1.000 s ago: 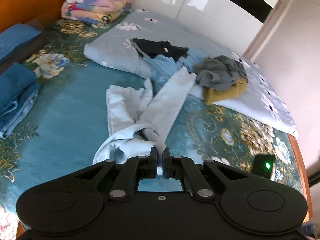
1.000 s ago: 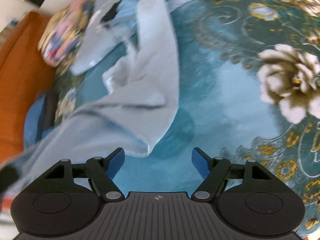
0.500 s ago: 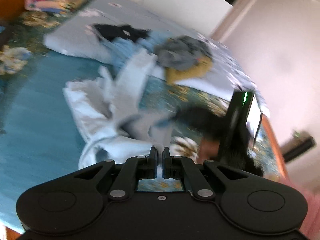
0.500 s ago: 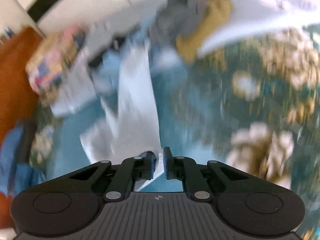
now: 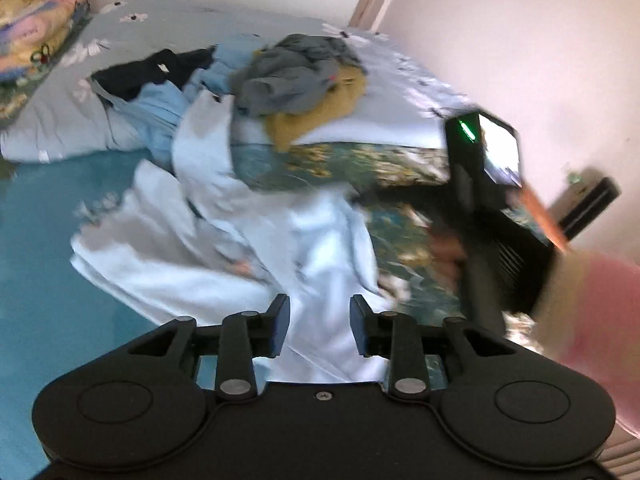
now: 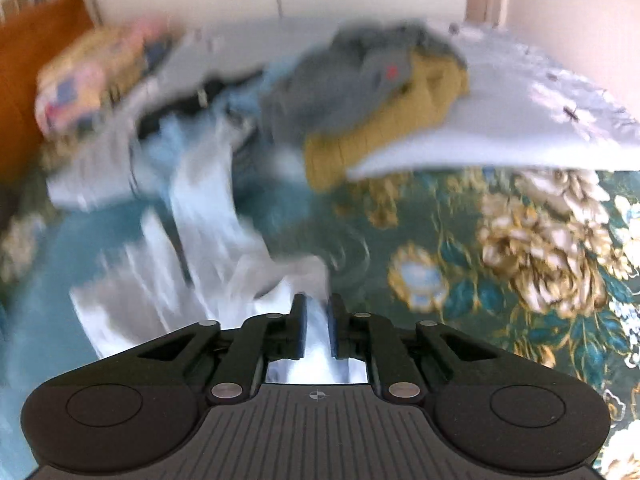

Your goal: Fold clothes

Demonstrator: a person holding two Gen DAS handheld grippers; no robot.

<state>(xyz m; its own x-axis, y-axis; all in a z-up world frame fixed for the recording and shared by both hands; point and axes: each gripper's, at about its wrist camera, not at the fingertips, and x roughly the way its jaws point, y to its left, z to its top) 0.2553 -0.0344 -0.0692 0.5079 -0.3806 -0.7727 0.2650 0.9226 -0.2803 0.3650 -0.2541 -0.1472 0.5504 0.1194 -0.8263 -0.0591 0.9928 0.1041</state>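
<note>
- The pale blue garment [image 5: 224, 240] lies crumpled on the teal flowered bedspread [image 5: 48, 248], in front of both grippers.
- The left gripper [image 5: 319, 322] has just been opening; its jaws stand apart with the garment's cloth between them, not pressed.
- The right gripper [image 6: 317, 320] stands nearly closed, a fold of the garment in the narrow gap; its jaws have just eased slightly.
- A pile of clothes [image 5: 296, 76], grey over mustard, sits on a pale quilt [image 5: 384, 120].
- No containers or readable writing show.

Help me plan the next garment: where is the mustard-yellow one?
In both wrist views the mustard-yellow garment lies at the pile's right end, under the grey garment, on the pale quilt's near edge.
</note>
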